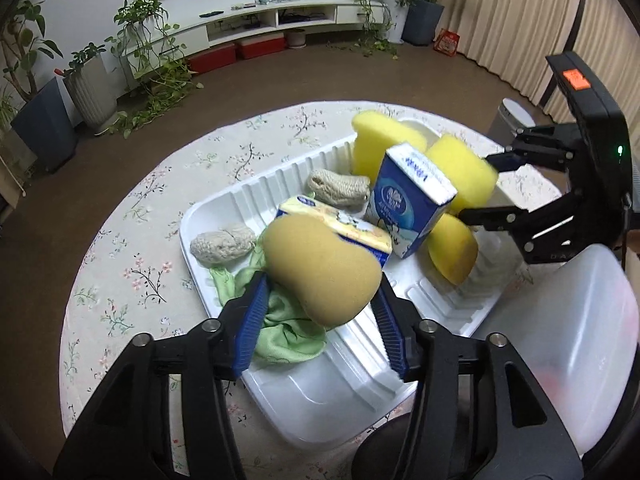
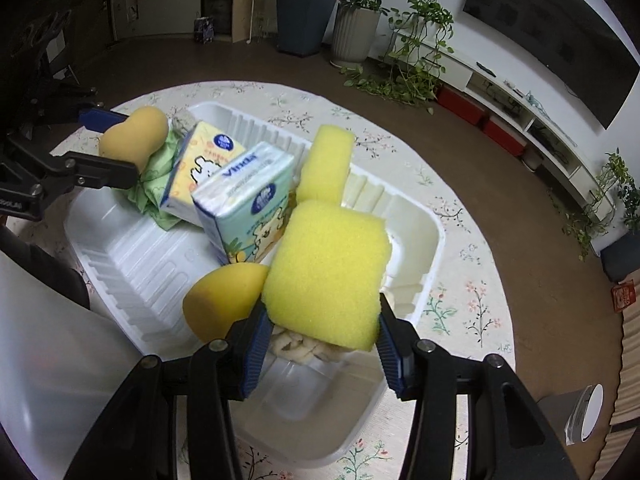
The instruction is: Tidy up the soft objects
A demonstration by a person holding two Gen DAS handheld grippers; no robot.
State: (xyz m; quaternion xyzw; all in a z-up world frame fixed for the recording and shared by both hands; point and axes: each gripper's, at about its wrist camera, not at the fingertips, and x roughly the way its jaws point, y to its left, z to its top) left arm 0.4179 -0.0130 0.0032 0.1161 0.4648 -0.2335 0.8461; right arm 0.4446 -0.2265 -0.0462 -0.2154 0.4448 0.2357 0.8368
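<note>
A: Grippers first. What do the 2 hold?

B: Left gripper (image 1: 320, 312) has its blue pads pressed on the narrow end of the tan gourd-shaped sponge (image 1: 320, 268), part-open to the sponge's width. Right gripper (image 2: 320, 344) clamps the square yellow sponge (image 2: 332, 272) by its near edge the same way.

A: Where are they?

B: Both hang over the white tray (image 1: 256, 188). The tan sponge's long axis runs away from the left gripper, above the green cloth (image 1: 288, 328). Beyond stand 2 tissue packs (image 1: 412, 200), leaning together.

A: And farthest?

B: Another yellow sponge (image 1: 380, 140) upright at the far wall. Lowering each sponge, I judge, means clearing those packs.
</note>
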